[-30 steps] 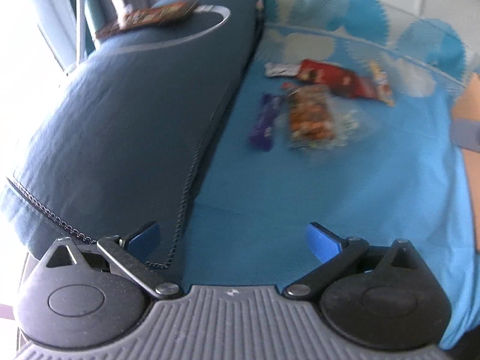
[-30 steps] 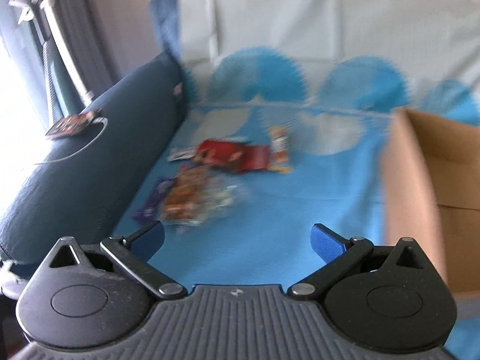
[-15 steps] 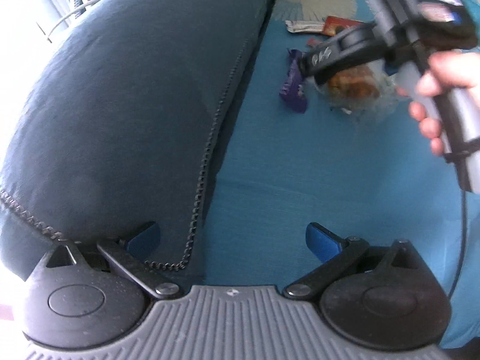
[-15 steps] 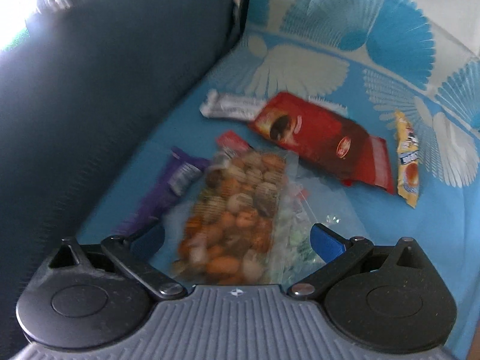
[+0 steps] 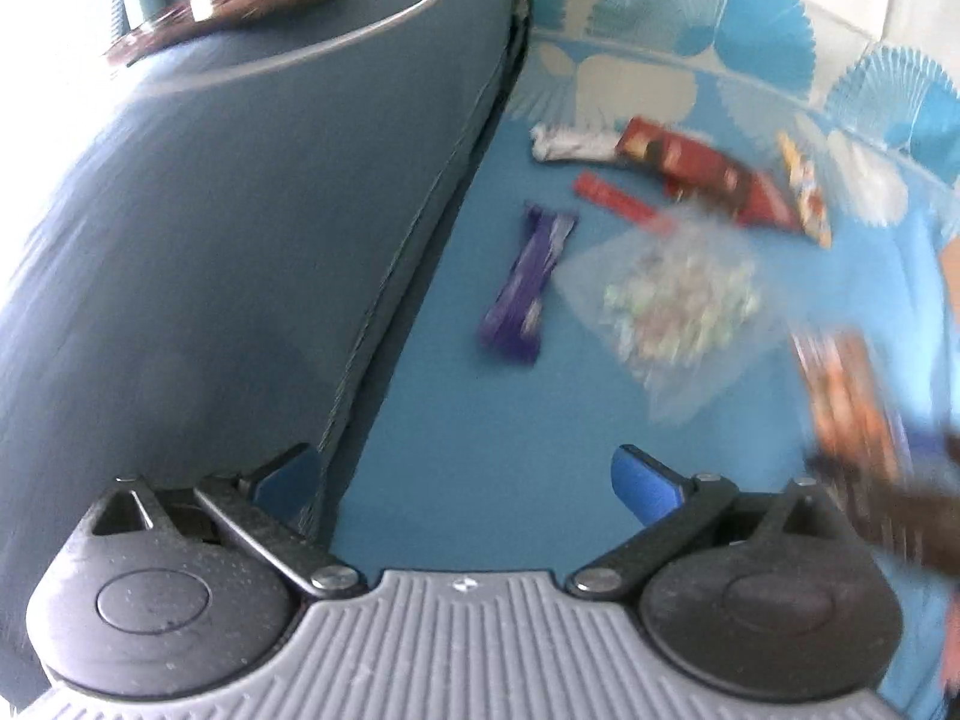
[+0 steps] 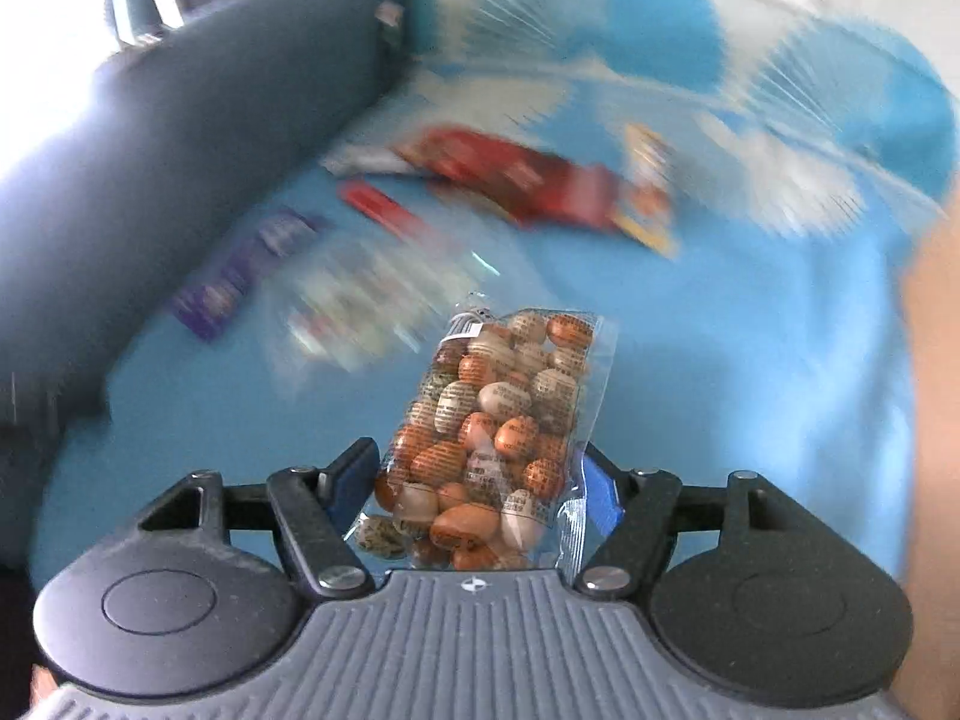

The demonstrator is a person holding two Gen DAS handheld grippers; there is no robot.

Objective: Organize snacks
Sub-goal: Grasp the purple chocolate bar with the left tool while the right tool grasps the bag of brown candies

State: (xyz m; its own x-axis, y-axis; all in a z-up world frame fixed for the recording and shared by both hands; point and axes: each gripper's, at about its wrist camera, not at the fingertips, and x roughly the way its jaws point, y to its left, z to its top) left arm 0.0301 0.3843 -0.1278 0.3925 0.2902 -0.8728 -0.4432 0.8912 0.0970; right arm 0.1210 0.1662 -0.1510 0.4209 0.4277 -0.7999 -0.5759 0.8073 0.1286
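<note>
A clear bag of orange and cream candies [image 6: 504, 420] stands between the blue pads of my right gripper [image 6: 477, 480]. Its jaws are closing and the pads press on the bag's sides. The bag looks sharp while the cloth behind it is blurred. In the left wrist view the same bag [image 5: 852, 384] is an orange blur at the right edge. My left gripper [image 5: 465, 474] is open and holds nothing, low over the blue cloth [image 5: 480, 420]. Ahead of it lie a purple bar [image 5: 528, 282], a clear bag of pale sweets [image 5: 678, 300] and a red packet [image 5: 702, 174].
A dark blue cushion [image 5: 210, 210] fills the left side, with a brown packet [image 5: 240, 6] on top. A white wrapper [image 5: 570, 144], a thin red strip [image 5: 618, 204] and a yellow bar [image 5: 804, 186] lie at the back. A cardboard box [image 6: 936, 300] stands at the right.
My right gripper came down over the candy bag, closed around it and carried it off the pile toward the right. The pale sweets bag that lay under it now shows.
</note>
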